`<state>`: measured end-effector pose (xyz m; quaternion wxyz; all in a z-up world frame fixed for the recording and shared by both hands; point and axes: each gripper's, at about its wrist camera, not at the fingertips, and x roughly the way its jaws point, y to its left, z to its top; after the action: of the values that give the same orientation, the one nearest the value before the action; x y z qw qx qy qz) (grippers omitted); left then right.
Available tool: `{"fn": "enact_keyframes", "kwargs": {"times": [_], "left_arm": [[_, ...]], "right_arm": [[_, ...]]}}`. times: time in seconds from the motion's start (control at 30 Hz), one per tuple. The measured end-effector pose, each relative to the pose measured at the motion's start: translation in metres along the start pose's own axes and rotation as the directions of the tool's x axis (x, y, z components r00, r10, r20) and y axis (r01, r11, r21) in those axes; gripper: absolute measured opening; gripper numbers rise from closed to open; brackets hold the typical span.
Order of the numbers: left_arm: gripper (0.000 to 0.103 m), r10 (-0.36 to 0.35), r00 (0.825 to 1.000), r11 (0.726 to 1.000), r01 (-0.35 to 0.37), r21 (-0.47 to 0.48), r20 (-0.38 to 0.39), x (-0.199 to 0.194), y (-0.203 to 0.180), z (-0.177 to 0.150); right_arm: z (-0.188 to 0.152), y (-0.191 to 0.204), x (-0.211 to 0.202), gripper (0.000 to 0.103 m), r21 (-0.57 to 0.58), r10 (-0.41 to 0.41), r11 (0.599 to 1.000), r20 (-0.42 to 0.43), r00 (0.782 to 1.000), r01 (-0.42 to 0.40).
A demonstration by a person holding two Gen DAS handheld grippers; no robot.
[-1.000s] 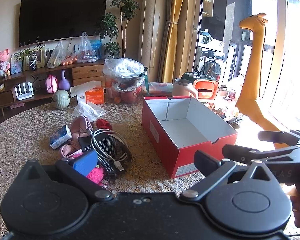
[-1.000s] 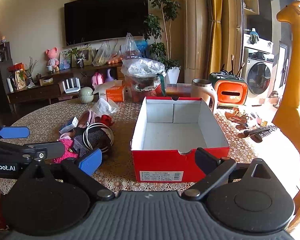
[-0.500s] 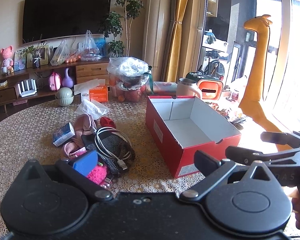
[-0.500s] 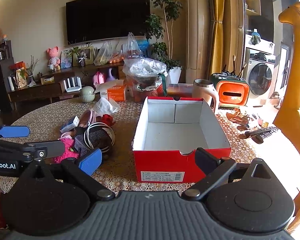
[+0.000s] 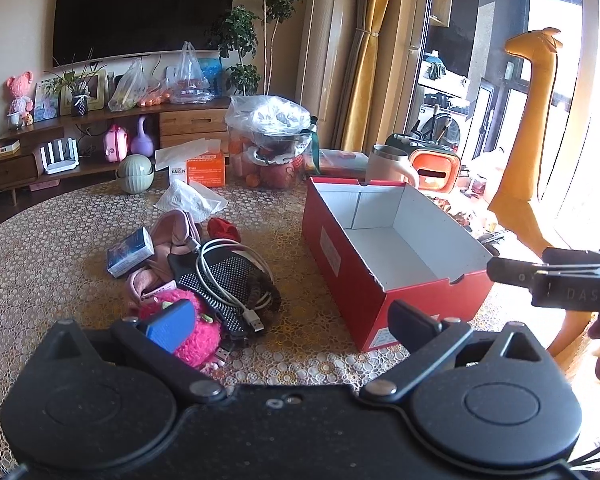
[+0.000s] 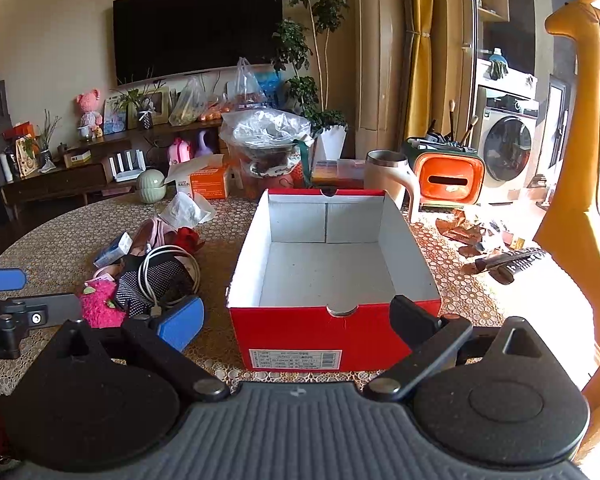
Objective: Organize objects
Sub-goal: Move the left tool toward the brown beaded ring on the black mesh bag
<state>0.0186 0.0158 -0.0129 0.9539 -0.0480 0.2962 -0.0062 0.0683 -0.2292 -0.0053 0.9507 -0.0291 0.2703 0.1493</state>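
An open, empty red shoebox (image 5: 340, 256) (image 6: 296, 336) stands on the round table. Left of it lies a pile: a white cable (image 5: 228, 276) (image 6: 160, 268) coiled on a black mesh item, a fluffy pink toy (image 5: 202, 332) (image 6: 98, 308), a small blue box (image 5: 130, 256) (image 6: 114, 250), pink cloth and a red item. My left gripper (image 5: 290, 322) is open and empty, hovering just in front of the pile and the box's near corner. My right gripper (image 6: 298, 322) is open and empty, in front of the box's near wall.
At the table's back stand a green jar (image 5: 136, 174), an orange tissue box (image 5: 204, 170), a bagged fruit bowl (image 5: 272, 148) and a beige mug (image 6: 388, 174). A crumpled tissue (image 5: 188, 200) lies near the pile. A remote (image 6: 512, 260) lies at the right. A giraffe toy (image 6: 580, 160) stands beyond.
Both grippers have moved forward a little toward the box and the pile, and the left view has turned slightly left. Nothing on the table has moved.
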Motion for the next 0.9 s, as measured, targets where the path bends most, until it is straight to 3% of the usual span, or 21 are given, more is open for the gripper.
{"fn": "enact_keyframes", "kwargs": {"times": [0.23,0.63,0.9], "left_arm": [[0.102,0.027,0.999,1.000,-0.028,-0.012,-0.034,0.023,0.012,0.003],[0.100,0.114,0.987,0.993,-0.116,-0.010,-0.113,0.071,0.050,0.002],[0.097,0.081,0.991,0.996,-0.076,0.047,-0.111,0.106,0.039,0.015]], "right_arm": [[0.017,-0.027,0.025,0.100,-0.016,-0.037,0.999,-0.007,0.999,0.037],[0.038,-0.074,0.085,0.100,0.021,-0.131,0.991,-0.093,0.987,0.134],[0.040,-0.092,0.124,0.099,0.026,-0.176,0.983,-0.173,0.969,0.183]]}}
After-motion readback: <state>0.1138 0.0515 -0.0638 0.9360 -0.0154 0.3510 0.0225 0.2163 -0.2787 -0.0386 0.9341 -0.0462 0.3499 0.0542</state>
